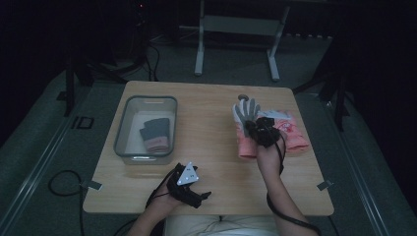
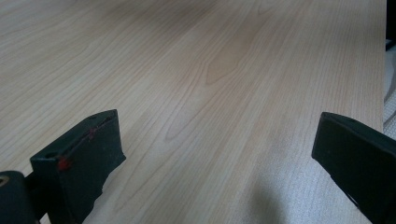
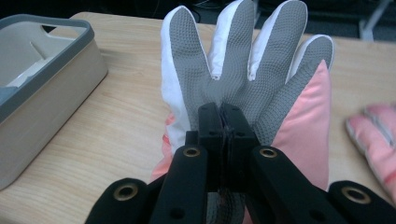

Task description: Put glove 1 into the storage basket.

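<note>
A dim room surrounds the light wooden table, which stands on grey carpeted floor. Beyond the claws, past the table's far edge, a white metal frame stands on two legs against darkness.

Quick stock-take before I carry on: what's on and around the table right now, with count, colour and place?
Held glove: one, pink with grey palm, lifted over the table's right half.
Second glove: one, pink, lying on the table at right.
Bin: one, grey, table's left half.
Folded gloves: grey and pink, inside the bin; count unclear.
Table: one, light wood.
Stand: one, grey, on the floor behind the table.
Left tongs: black, open, near front edge.
Right tongs: black, shut on the held glove.
</note>
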`<action>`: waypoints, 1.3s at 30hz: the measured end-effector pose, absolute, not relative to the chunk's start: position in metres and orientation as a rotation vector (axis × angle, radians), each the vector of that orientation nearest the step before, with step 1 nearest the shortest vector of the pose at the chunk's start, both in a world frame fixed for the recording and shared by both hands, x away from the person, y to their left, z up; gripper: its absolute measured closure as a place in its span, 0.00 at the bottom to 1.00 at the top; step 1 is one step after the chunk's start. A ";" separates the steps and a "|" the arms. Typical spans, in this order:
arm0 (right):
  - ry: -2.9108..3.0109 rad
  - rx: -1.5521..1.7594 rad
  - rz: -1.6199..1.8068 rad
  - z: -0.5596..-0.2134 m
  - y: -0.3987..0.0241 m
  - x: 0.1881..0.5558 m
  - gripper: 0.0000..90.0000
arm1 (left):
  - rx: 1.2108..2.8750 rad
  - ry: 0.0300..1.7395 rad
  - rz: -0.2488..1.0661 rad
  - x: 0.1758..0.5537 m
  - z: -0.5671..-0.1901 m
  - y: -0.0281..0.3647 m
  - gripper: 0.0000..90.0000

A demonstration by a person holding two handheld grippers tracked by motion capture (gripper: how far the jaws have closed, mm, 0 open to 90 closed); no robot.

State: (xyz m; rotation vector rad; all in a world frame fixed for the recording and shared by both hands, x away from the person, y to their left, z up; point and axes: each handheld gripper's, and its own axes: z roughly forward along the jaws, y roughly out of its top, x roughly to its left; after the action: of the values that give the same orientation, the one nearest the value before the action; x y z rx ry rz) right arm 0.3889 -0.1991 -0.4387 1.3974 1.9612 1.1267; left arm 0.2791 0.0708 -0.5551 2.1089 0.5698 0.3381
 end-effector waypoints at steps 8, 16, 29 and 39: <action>1.982 1.488 1.078 -0.475 -0.192 0.379 0.98 | 2.113 0.571 0.345 0.278 -0.555 0.071 0.02; 2.065 1.502 0.991 -0.510 -0.169 0.390 0.98 | 2.113 0.569 0.340 0.275 -0.556 0.070 0.02; 2.143 1.490 0.923 -0.533 -0.140 0.408 0.94 | 2.122 0.567 0.338 0.276 -0.558 0.070 0.02; 2.153 1.447 0.951 -0.525 -0.138 0.406 0.79 | 2.123 0.563 0.337 0.275 -0.558 0.070 0.02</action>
State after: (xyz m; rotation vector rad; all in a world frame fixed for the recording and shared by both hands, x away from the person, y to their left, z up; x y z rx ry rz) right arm 0.4059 -0.1381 -0.5247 1.4465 2.1525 0.9506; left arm 0.2754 0.0697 -0.5583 2.1234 0.5632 0.3370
